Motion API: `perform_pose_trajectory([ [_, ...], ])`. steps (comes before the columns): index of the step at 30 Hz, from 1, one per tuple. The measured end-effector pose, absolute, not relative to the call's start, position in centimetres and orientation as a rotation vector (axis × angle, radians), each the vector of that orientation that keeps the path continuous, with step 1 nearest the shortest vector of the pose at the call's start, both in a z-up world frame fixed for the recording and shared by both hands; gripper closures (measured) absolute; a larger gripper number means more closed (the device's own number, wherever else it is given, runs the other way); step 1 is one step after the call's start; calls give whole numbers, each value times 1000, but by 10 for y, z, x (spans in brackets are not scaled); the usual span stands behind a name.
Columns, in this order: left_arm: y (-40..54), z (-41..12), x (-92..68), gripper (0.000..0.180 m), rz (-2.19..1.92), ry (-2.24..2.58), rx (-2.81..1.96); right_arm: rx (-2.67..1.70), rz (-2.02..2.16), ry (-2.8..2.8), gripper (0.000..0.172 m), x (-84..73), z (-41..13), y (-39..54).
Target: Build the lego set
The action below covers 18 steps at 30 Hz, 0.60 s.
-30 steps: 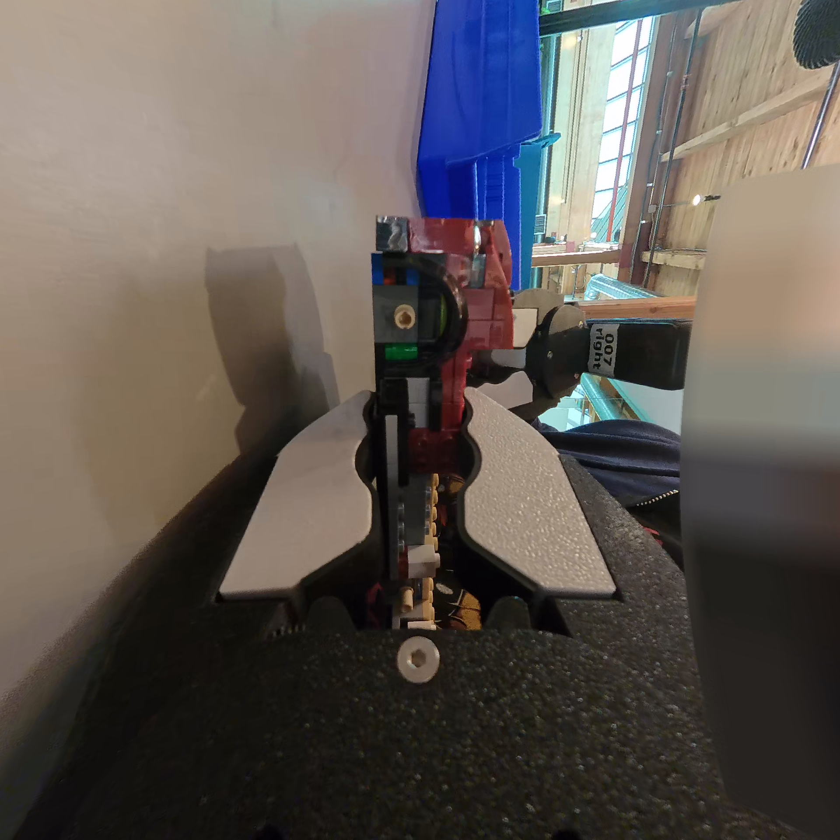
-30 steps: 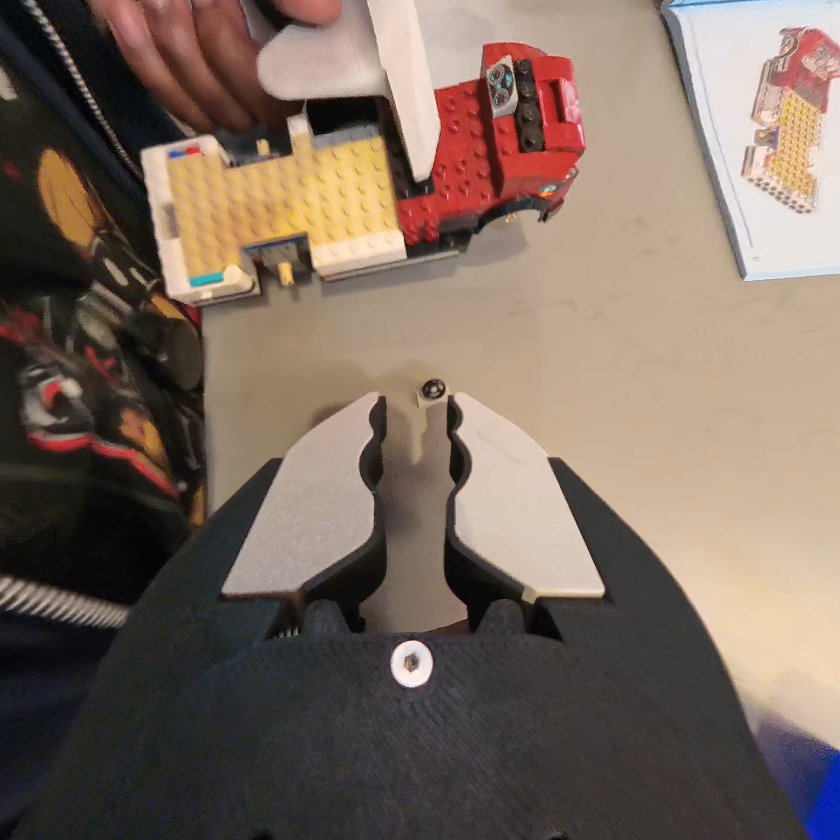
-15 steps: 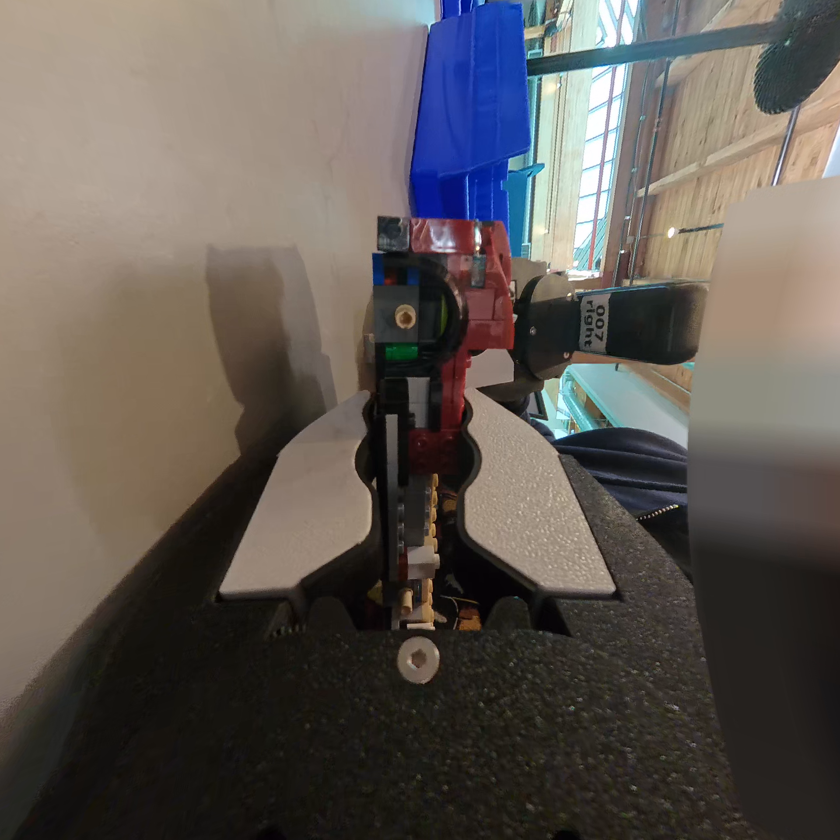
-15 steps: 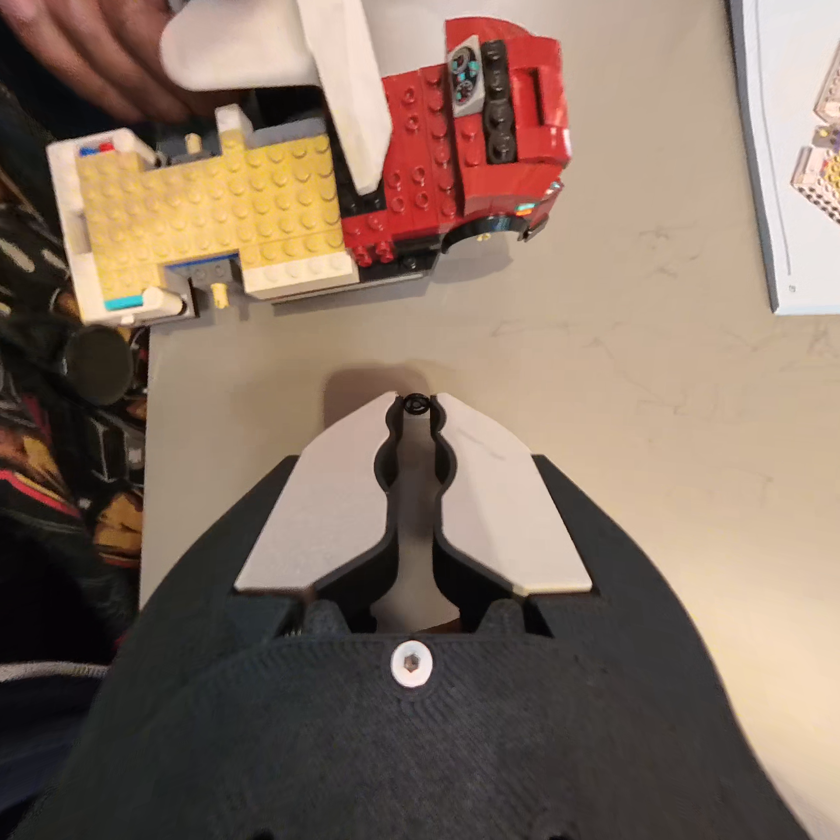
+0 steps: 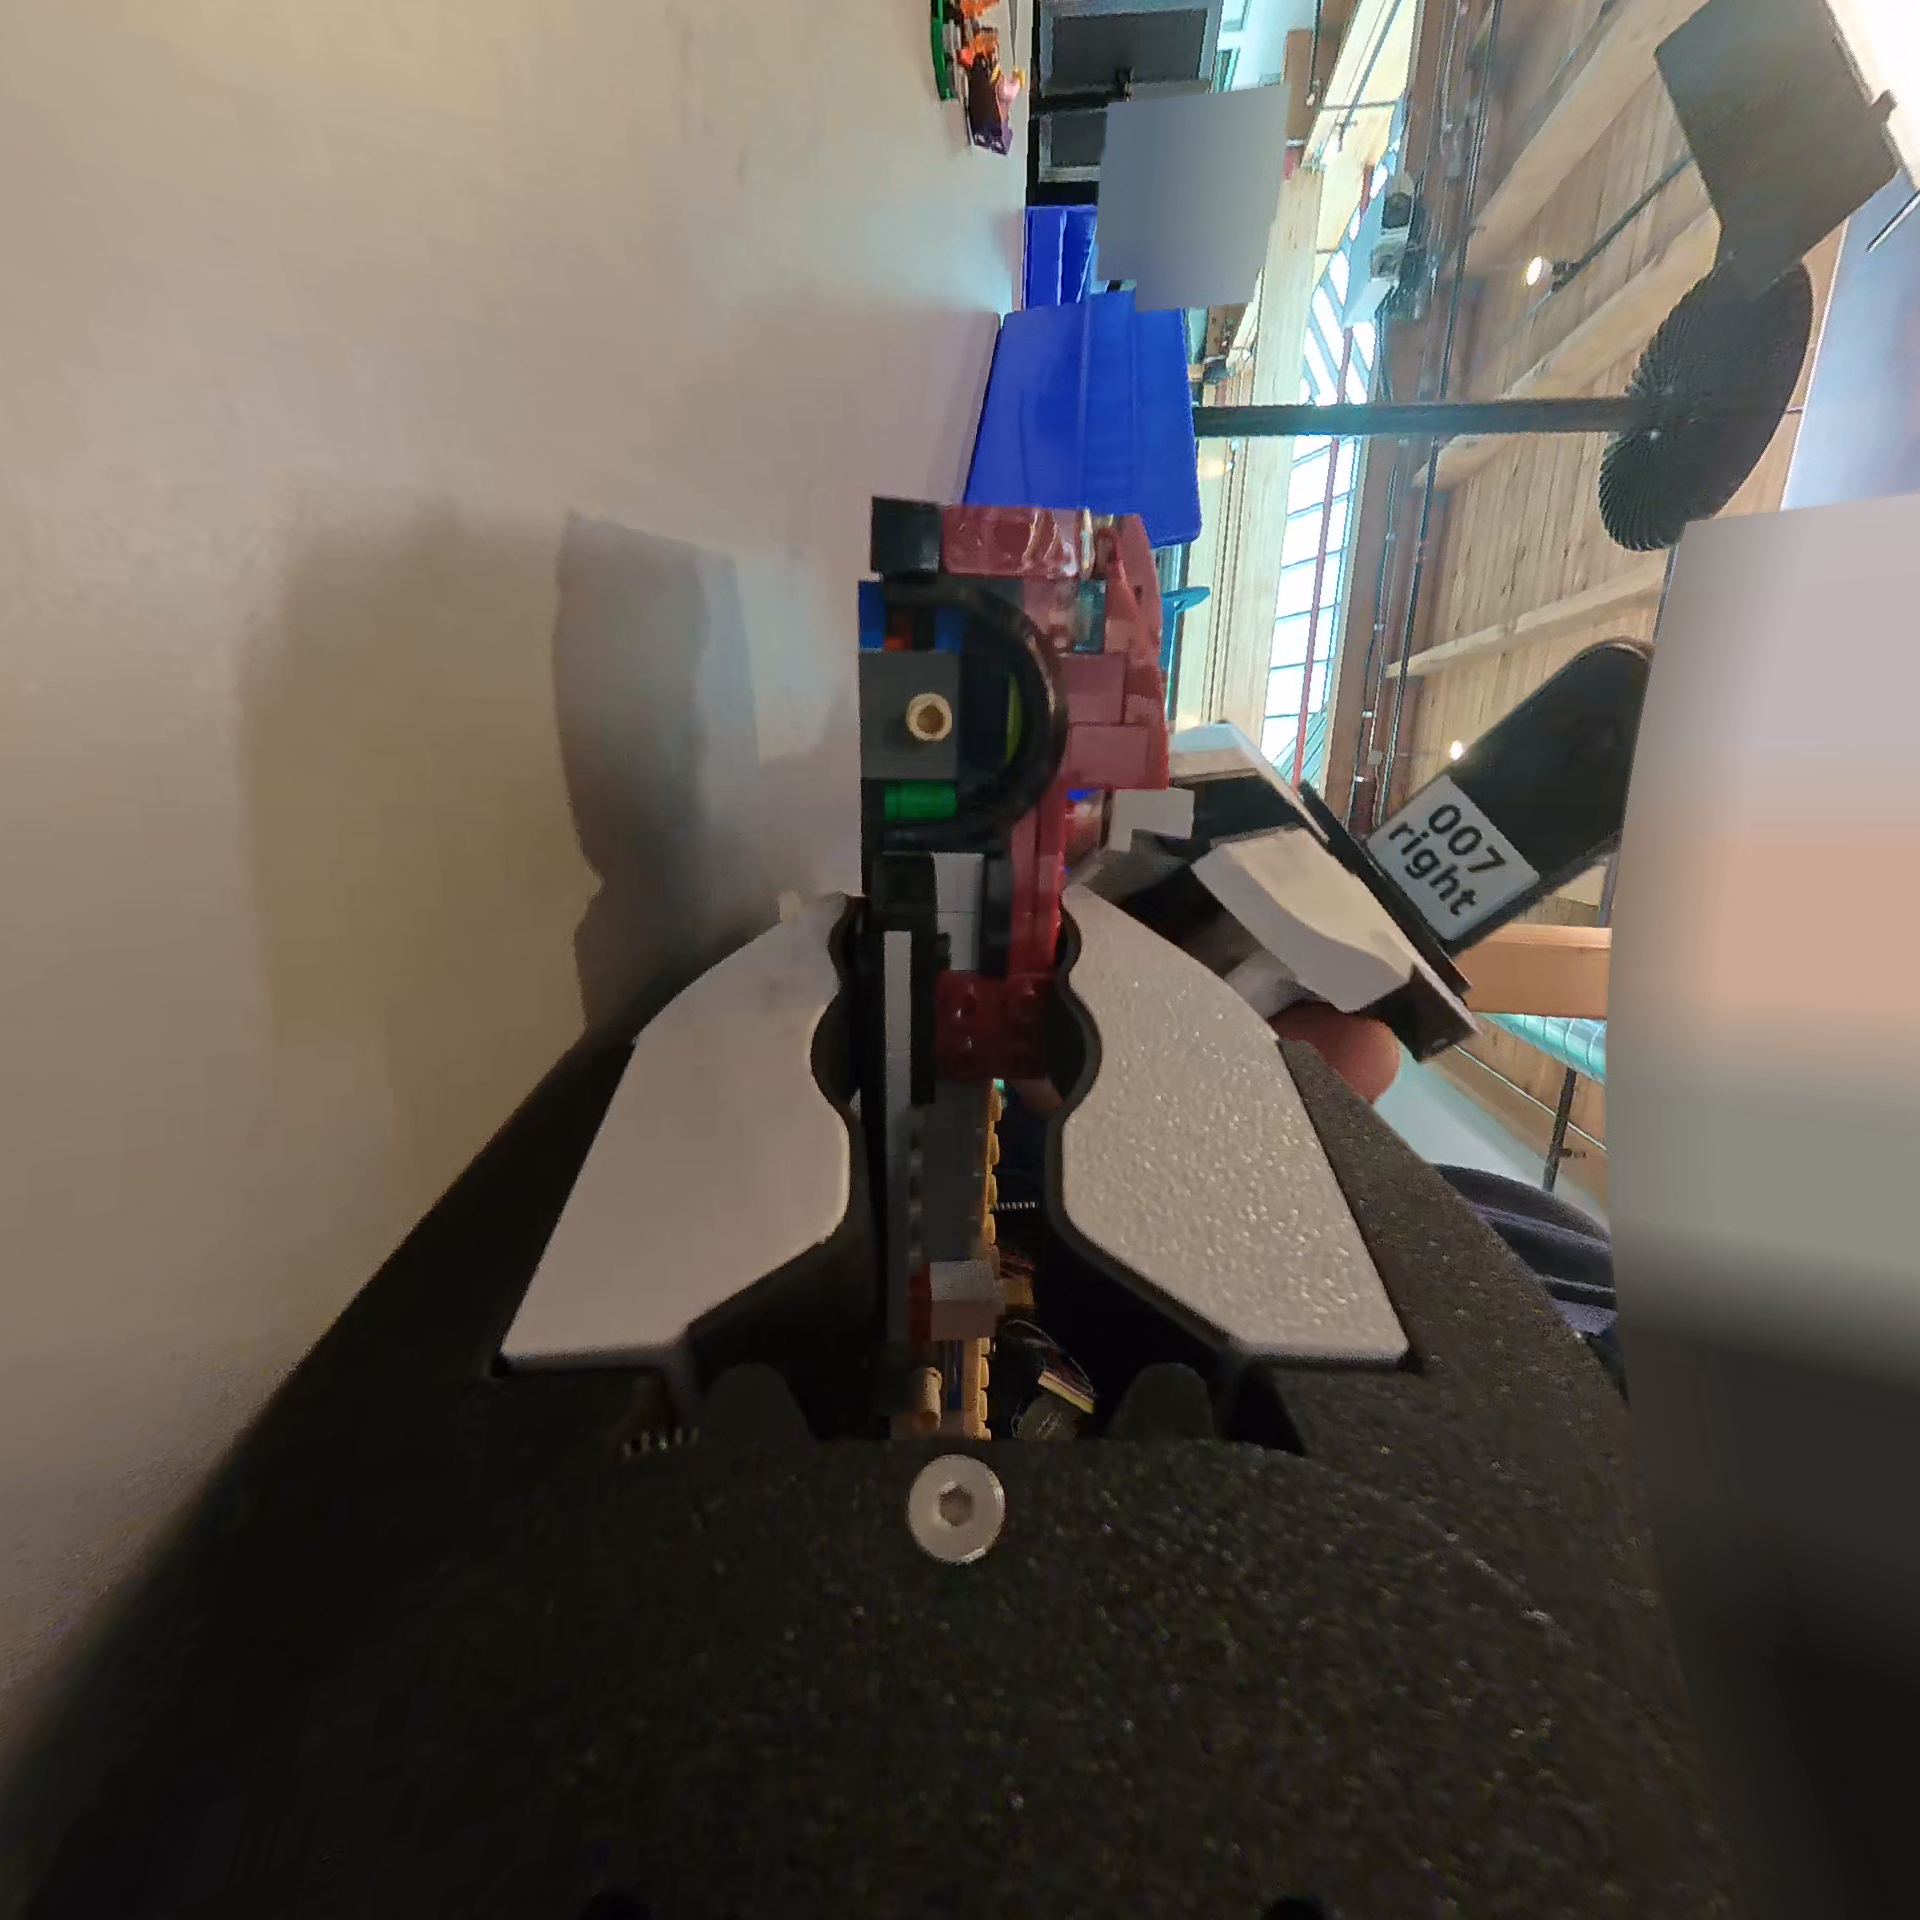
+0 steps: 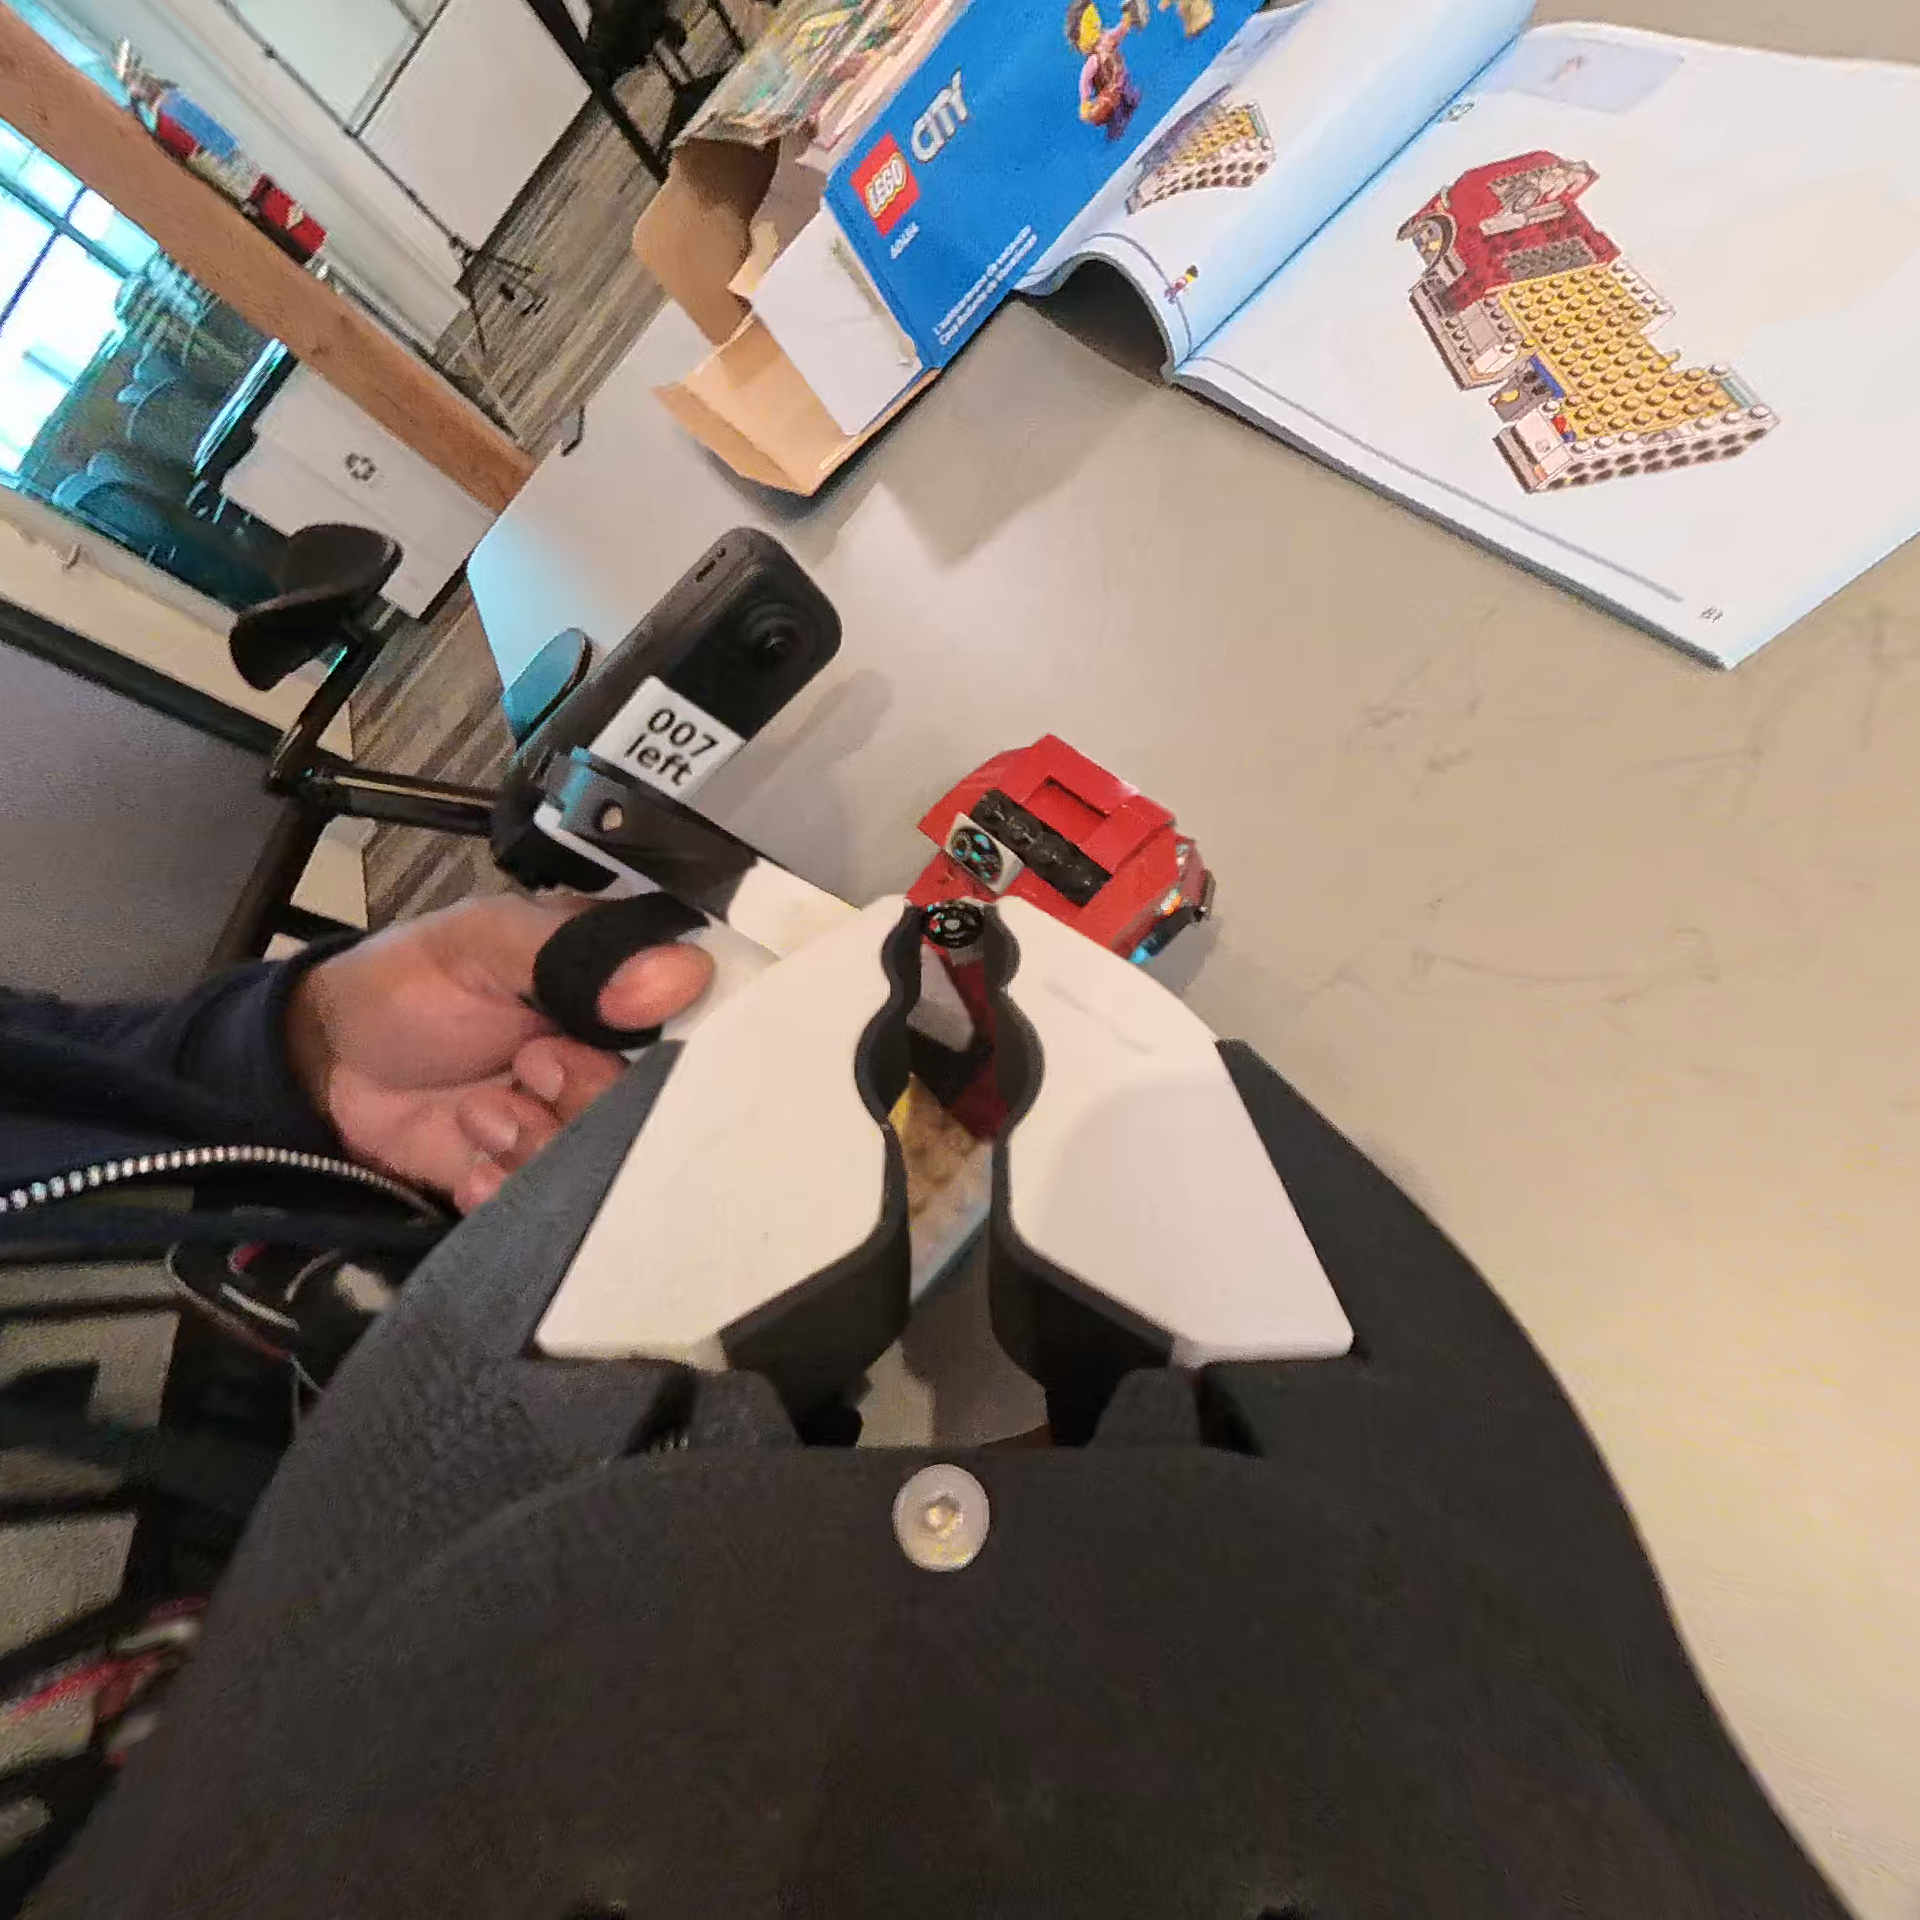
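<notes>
Two hand-held grippers work over a pale grey table (image 6: 1455, 831) strewn with a brick-building set. The left gripper (image 5: 961, 914) is clamped on a partly built toy truck (image 5: 997, 790), red at the cab and tan along the studded bed; both grey fingers (image 5: 1174, 1091) press against its sides just behind the cab, with the wheel arch and a tan axle pin facing the camera. From the right wrist view, the truck's red cab (image 6: 1070, 842) sits low on the table just beyond the tips, a printed dial tile visible on its top.

The right gripper (image 6: 951, 920) is nearly closed, its white fingertips (image 6: 1049, 940) pinching a small round black piece (image 6: 954, 923) with coloured markings, poised right beside the cab. A person's left hand (image 6: 447, 1029), thumb through a black loop, grips the handle of the left tool, whose black camera (image 6: 727, 644) carries a white sticker.

Farther back on the table lie an open instruction booklet (image 6: 1558, 312) showing the truck, a blue set box (image 6: 987, 177) and an opened cardboard flap (image 6: 748, 343). Blue plastic bins (image 5: 1081, 416) stand beyond the truck in the left wrist view, with timber walls and windows behind.
</notes>
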<state>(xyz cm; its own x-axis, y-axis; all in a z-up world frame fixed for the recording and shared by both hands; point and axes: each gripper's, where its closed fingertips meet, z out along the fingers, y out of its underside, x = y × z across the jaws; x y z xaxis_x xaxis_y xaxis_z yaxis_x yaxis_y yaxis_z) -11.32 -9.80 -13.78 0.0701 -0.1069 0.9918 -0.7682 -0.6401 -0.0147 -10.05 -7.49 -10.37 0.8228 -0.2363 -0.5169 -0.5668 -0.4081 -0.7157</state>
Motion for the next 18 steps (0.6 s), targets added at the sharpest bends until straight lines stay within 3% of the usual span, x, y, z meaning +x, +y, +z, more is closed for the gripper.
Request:
perform_pose_trajectory([
  [18,-95,-136,-110,148,1639,-780,1844,-2000,380,590,159,-104,-109,-65],
])
